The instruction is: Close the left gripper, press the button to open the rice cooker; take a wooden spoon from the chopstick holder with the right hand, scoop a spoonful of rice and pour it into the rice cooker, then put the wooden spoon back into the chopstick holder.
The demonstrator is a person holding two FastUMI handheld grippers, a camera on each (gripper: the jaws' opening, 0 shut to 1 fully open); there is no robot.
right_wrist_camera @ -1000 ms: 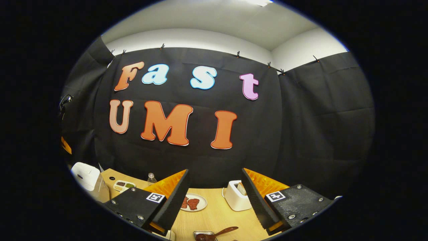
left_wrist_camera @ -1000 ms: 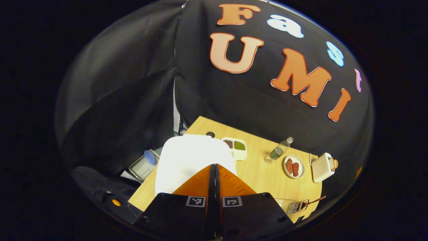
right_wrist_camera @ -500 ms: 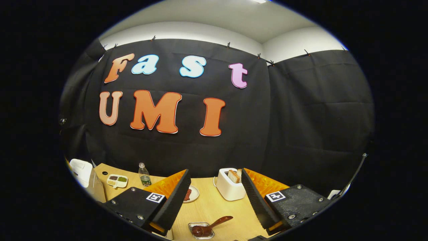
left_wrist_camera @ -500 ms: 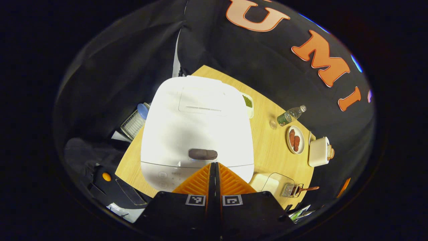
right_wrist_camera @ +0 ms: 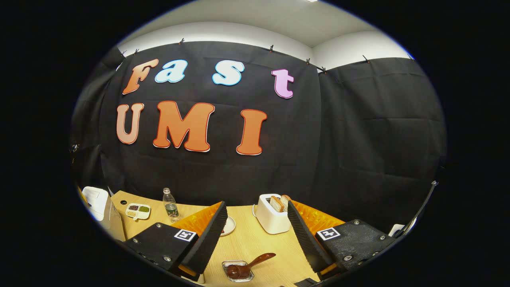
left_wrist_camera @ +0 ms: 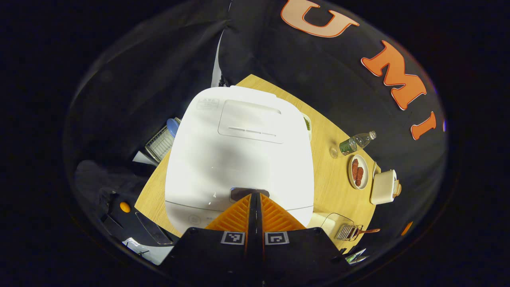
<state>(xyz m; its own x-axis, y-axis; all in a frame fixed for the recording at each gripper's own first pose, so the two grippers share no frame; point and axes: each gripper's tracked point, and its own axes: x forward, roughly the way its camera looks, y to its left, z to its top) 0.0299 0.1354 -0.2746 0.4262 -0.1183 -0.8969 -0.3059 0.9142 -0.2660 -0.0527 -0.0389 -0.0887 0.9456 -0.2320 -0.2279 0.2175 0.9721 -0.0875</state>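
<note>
left gripper (left_wrist_camera: 255,194) fingers together, seemingly touching rice cooker (left_wrist_camera: 239,147) button (left_wrist_camera: 249,193).

On the wooden table (right_wrist_camera: 255,247) stand a white toaster (right_wrist_camera: 272,214) with bread slices, a water bottle (right_wrist_camera: 170,205) and a small divided dish (right_wrist_camera: 138,210). A plate (left_wrist_camera: 358,171) with red pieces lies near the toaster.

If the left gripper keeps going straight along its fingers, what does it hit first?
Most likely the dark button at the front of the rice cooker lid. The shut left gripper points right at it, tips at its near edge. Whether they already touch is unclear.
</note>
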